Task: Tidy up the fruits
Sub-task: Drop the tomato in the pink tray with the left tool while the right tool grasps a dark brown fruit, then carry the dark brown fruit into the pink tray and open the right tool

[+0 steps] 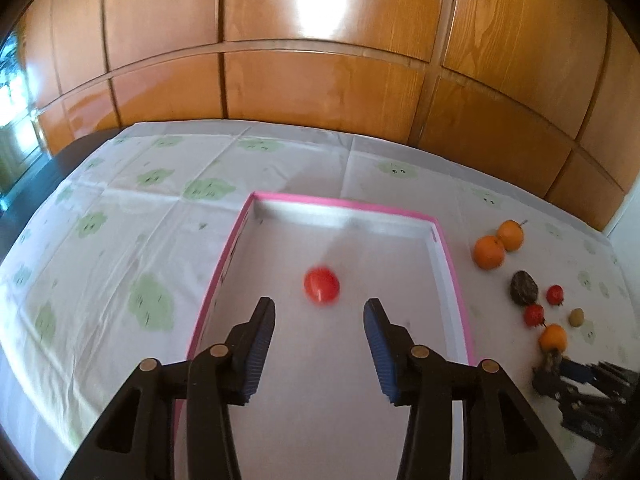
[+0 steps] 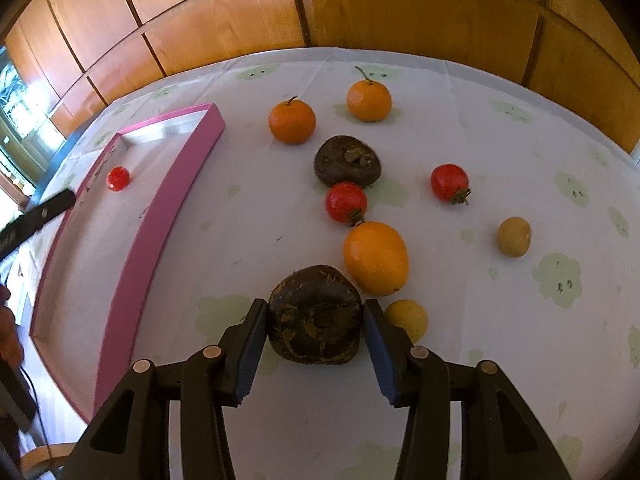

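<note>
Now right gripper (image 2: 315,316) clamps dark fruit (image 2: 314,316) by its flat sides on surface (image 2: 480,320); looks firm, rough-skinned, grippy. Left gripper (image 1: 319,316) spread wide, holding nothing, over pink tray (image 1: 450,256).

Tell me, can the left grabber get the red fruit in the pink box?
Probably yes. The left gripper is open over the pink box, and the red fruit lies just ahead of its fingers with nothing between.

Pink tray (image 1: 448,256) floor open beyond 1 red fruit (image 1: 321,285) — fruits crowd the right gripper (image 2: 315,322).
</note>
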Demonstrator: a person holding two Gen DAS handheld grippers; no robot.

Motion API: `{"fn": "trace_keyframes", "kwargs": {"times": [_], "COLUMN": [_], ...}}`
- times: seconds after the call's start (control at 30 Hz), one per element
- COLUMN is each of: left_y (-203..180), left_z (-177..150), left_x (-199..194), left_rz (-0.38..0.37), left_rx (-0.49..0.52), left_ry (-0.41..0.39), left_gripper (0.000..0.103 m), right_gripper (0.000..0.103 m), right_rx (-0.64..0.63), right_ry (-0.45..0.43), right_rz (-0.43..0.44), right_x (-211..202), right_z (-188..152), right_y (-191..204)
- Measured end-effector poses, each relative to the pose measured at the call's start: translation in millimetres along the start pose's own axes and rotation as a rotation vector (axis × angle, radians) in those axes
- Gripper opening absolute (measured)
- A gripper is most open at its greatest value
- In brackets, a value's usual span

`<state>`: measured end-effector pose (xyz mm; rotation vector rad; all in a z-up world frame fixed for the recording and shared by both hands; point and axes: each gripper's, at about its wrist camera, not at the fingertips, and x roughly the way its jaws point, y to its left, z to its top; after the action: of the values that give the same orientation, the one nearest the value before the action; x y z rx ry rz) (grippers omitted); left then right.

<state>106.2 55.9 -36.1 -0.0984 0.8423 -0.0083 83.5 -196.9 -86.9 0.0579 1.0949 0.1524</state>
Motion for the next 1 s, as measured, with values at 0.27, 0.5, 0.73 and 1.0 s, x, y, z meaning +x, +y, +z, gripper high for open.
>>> {"fn": "trace_keyframes", "kwargs": {"times": [0.27, 0.5, 0.73, 1.0], "left_y": [-3.8, 0.7, 6.3, 18.0], "left_z": [-35.8, -49.8, -55.0, -59.8], "left_x": [-36.2, -51.2, -58.0, -59.2], "left_rz": [0.015, 0.021, 0.020, 0.022], "left_rx": [0.003, -0.008, -0.016, -0.044], "left_ry": [-0.033, -0.041, -0.050, -0.047], "left_gripper": [0.056, 0.059, 0.061, 0.062], "right_gripper": [0.049, 0.048, 0.048, 0.048], "right_rx": [-0.010, -0.024, -0.069, -0.163], "right_ry": [-0.012, -0.015, -0.061, -0.071], "right_rz": [0.002, 0.012, 0.048, 0.108], "right_x": [-1.8, -2.3, -20.6, -25.8], "right_z": [-9.9, -11.9, -1.2, 11.2], "right_y": [15.7, 27.7, 51.0, 91.6]}}
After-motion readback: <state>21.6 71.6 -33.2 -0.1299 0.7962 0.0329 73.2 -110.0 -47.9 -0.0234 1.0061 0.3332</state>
